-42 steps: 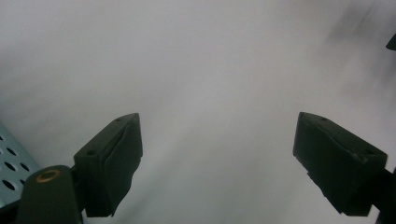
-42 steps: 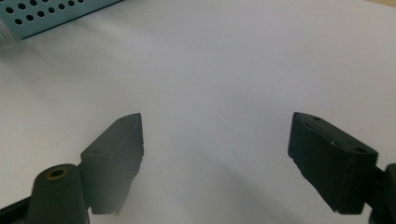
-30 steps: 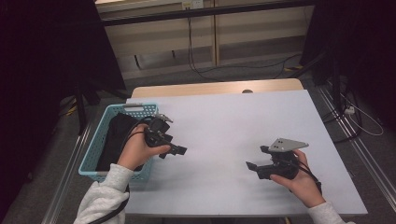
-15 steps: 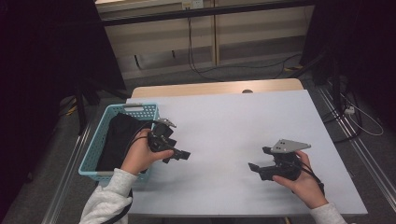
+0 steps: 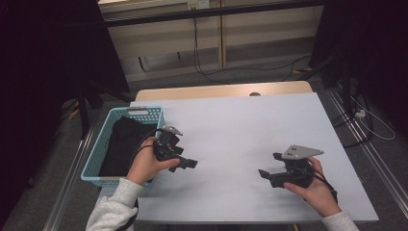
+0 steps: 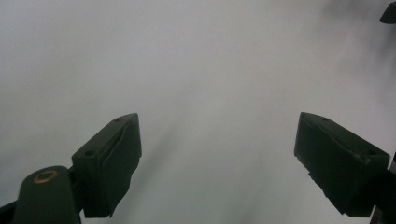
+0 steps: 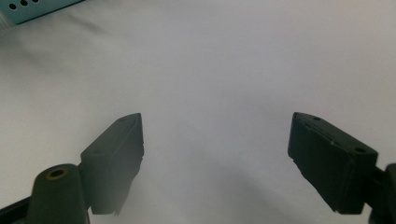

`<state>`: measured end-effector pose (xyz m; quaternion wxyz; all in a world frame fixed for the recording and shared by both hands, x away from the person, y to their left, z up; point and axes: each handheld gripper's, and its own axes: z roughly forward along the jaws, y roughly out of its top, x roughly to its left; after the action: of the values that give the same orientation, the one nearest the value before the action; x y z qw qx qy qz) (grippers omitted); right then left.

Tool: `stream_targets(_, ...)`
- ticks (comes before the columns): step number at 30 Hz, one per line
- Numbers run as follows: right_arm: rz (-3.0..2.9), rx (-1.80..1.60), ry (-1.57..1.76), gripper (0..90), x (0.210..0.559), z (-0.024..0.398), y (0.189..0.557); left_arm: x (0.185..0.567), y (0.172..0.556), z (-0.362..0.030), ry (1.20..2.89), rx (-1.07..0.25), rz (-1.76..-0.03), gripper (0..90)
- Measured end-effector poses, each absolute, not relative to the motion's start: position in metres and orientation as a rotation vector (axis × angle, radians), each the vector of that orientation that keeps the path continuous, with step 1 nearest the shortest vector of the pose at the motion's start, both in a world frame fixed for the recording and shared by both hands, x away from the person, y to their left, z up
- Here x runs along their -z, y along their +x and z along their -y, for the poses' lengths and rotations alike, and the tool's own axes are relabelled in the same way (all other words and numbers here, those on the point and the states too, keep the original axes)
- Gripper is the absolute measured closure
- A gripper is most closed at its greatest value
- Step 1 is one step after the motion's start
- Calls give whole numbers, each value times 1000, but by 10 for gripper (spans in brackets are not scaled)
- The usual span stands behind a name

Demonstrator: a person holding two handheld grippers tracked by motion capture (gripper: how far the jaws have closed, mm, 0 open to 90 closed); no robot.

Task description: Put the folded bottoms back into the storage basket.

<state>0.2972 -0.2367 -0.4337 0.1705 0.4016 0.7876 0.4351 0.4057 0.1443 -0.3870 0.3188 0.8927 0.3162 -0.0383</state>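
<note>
My left gripper (image 5: 186, 157) hovers over the white table (image 5: 231, 130) just right of a light-blue basket (image 5: 94, 161), pointing right. Its jaws stand open in the left gripper view (image 6: 217, 158), with bare table surface between them. My right gripper (image 5: 270, 165), topped by a grey three-cornered plate, is held near the table's front right and points left. Its jaws are also open (image 7: 215, 158), with nothing between them. A black cloth (image 5: 122, 144) lies inside the basket.
The basket hangs partly over the table's left edge; its corner shows in the right gripper view (image 7: 37, 8). A wooden strip (image 5: 216, 90) runs along the table's far edge. Cables lie on the floor beyond and to the right.
My left gripper has drifted a little to the right and toward the near edge, away from the basket rim. The right gripper has stayed where it was.
</note>
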Motion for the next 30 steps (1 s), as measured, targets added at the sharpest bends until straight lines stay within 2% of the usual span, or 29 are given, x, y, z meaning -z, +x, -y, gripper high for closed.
stream_targets(30, -2264, -1194, 1148, 182, 439, 249, 288, 408, 395, -148, 2297, 123, -835, 141)
